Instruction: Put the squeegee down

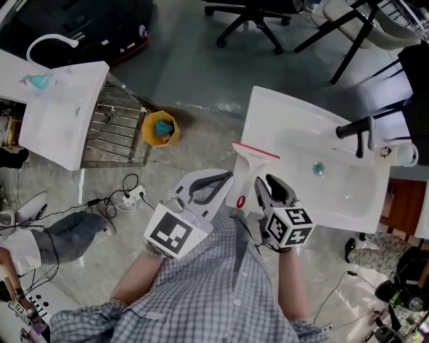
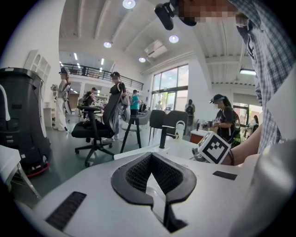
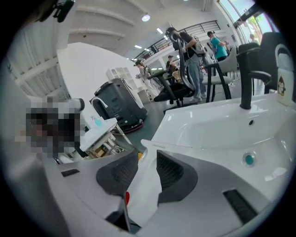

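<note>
A white squeegee (image 1: pixel 249 167) with a thin red strip along its blade lies at the left rim of a white sink (image 1: pixel 268 100). The blade rests across that rim. The handle, which has a small red mark near its end, points back toward me past the sink's near left corner.

The handle runs between the jaws of my right gripper (image 3: pixel 147 156), at the sink's near edge. Those jaws stand wide apart. The ribbed inner faces of both pads show beside the handle, and they do not look pressed onto it. My left gripper (image 2: pixel 150 156) hangs just left of the sink's near corner, beside the squeegee handle. Its jaws are closed tip to tip and grip nothing.

Inside the sink, a teal drain plug (image 1: pixel 319 169) sits in the middle of the bowl. A black tap (image 1: pixel 355 130) rises from the far right side.

On the grey floor left of the sink stands a small yellow bucket (image 1: pixel 161 128). Further left is a wire rack (image 1: pixel 117 134), then a second white basin (image 1: pixel 60 120). Beyond the sink's far edge is the black base of an office chair (image 1: pixel 251 17).

My checked shirt sleeves fill the bottom of the head view.
</note>
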The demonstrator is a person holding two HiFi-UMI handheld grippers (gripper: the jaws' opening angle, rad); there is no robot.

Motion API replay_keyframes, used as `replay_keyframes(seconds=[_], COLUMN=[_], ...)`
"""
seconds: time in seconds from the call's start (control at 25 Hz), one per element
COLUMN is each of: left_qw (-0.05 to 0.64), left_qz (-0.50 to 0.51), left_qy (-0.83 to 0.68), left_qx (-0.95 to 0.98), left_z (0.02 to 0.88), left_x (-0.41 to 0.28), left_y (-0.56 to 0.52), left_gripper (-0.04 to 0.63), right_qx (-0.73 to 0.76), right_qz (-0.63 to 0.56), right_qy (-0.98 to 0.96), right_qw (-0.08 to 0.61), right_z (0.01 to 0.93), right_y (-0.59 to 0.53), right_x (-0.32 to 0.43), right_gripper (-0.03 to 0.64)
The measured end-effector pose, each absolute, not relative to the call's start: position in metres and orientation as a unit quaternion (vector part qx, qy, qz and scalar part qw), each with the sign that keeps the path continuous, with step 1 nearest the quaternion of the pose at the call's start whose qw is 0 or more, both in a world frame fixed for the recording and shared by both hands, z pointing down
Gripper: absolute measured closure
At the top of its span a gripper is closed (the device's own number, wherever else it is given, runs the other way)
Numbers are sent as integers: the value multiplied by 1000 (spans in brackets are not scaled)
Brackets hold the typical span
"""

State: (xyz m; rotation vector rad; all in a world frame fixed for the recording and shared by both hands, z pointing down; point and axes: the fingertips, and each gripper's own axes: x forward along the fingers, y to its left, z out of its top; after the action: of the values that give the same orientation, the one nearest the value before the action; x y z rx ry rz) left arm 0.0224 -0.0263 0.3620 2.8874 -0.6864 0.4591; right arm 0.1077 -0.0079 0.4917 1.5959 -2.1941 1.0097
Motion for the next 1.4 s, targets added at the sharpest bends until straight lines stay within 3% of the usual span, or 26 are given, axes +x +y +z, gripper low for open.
replay_keyframes(seconds=[0.12,0.28,0.76,1.4], left_qw=[65,57,40,23], left_qz=[155,159,153,146], left_qy=[-221,-212,-193,-181], left_qx=[961,963,968,972], left_z=[362,363,353,341], left_x=[27,33,45,54], left_y=[-25,-23,-25,-28], left_gripper=[591,591,591,591], right_qx=[573,589,621,636], right_qz=[297,256,141,112], right_qy=[-754,-758,-767,-761], right_qw=[119,112,79,70], right_z=[472,448,375,346], right_y=[-7,-6,-6,-11], right_x=[116,120,128,143], right_gripper=[566,594,604,607])
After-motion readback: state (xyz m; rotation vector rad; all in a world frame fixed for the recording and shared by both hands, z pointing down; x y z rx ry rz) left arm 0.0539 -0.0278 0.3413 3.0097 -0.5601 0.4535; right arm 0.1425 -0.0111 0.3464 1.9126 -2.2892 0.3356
